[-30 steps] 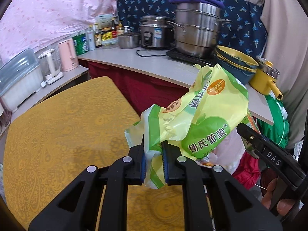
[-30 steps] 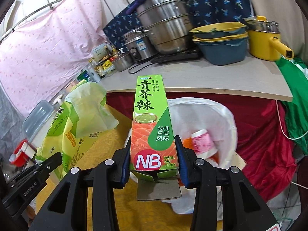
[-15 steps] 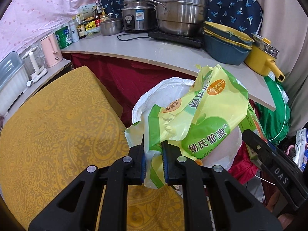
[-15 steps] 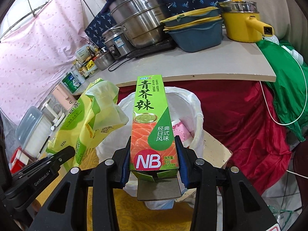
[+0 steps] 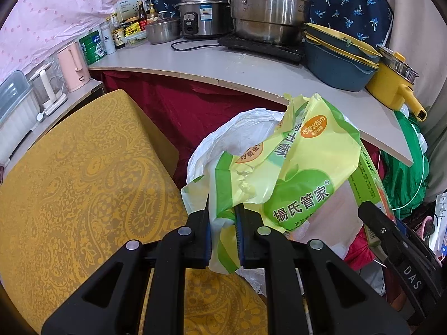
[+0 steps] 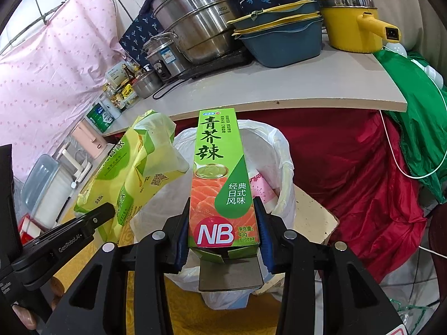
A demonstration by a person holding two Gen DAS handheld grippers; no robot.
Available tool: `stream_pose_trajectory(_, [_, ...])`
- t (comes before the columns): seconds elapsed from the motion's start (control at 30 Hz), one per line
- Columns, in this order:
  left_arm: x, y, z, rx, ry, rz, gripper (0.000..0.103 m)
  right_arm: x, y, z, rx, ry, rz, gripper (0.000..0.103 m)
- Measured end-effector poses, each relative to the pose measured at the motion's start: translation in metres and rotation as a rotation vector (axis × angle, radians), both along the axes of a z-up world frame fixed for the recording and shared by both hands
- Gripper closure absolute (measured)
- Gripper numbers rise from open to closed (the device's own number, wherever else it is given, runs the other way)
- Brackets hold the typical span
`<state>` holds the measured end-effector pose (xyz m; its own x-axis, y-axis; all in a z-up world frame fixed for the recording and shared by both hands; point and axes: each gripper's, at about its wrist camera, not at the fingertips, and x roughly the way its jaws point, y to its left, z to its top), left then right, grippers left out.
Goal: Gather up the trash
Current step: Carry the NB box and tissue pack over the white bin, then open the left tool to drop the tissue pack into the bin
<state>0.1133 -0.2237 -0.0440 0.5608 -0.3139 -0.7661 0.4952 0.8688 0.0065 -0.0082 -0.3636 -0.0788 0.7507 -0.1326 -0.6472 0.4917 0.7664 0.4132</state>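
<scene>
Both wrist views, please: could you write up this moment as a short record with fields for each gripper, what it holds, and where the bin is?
left gripper: shut on the yellow-green plastic bag
right gripper: shut on the green box, held upright
bin: lined with a white bag, open, just beyond both held items
bin contents: a pink-and-white cup shows inside
box position: in front of the bin opening
surroundings: yellow tablecloth on the near side of the bin, counter with pots behind
</scene>
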Motion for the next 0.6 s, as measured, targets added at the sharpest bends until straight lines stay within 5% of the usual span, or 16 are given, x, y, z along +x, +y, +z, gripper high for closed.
stream_pose_trajectory(0.6, [0.022,-0.003,-0.013,0.012,0.034,0.051,0.090,0.009,0.004,-0.010,0.011,0.012,0.010,0.064])
